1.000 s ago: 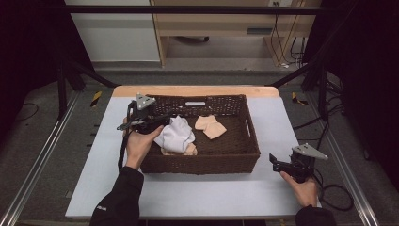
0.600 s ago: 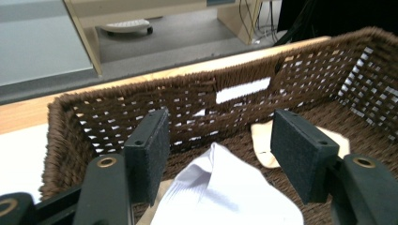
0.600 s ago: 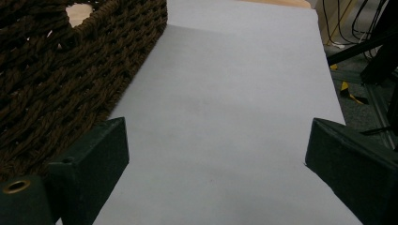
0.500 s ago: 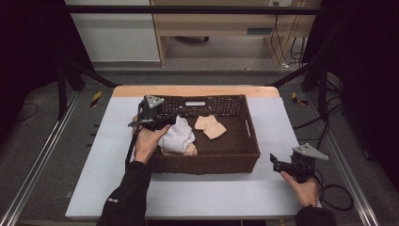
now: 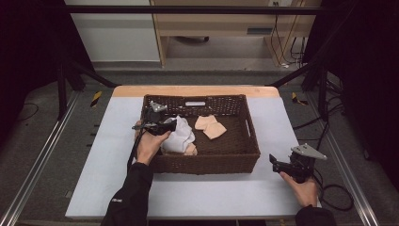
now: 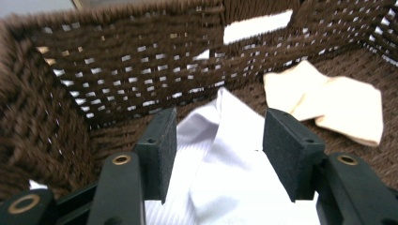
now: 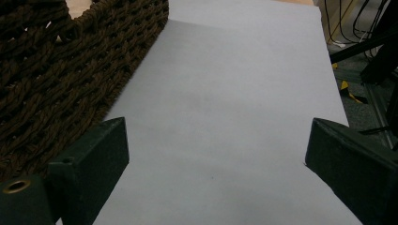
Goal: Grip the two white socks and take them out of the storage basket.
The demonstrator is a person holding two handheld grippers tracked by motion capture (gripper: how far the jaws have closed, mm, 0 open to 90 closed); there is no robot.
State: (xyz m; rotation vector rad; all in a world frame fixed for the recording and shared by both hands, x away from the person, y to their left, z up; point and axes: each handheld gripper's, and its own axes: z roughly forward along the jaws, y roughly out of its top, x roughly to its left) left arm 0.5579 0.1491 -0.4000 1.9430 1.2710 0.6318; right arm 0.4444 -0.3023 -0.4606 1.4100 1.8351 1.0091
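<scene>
A dark brown woven basket [image 5: 202, 162] stands on the table and holds a crumpled white cloth [image 5: 181, 139] at its left and a folded beige cloth [image 5: 210, 127] near the middle. My left gripper [image 5: 171, 125] reaches down inside the basket's left end, right over the white cloth. In the left gripper view the white cloth [image 6: 234, 178] lies between the jaws of that gripper [image 6: 219, 136]; they have just been closing, and the pads stand apart from the fabric. The beige cloth [image 6: 328, 105] lies farther right. My right gripper [image 5: 274, 162] rests open at the table's right front.
The pale grey table [image 5: 211, 193] has bare room in front of and on both sides of the basket. In the right gripper view the basket wall [image 7: 56, 70] is at the left, bare table [image 7: 234, 93] ahead. Cables and frame legs lie beyond the right edge.
My left gripper has come down and to the right into the basket, onto the white cloth, with its jaws narrower. The right gripper has not moved.
</scene>
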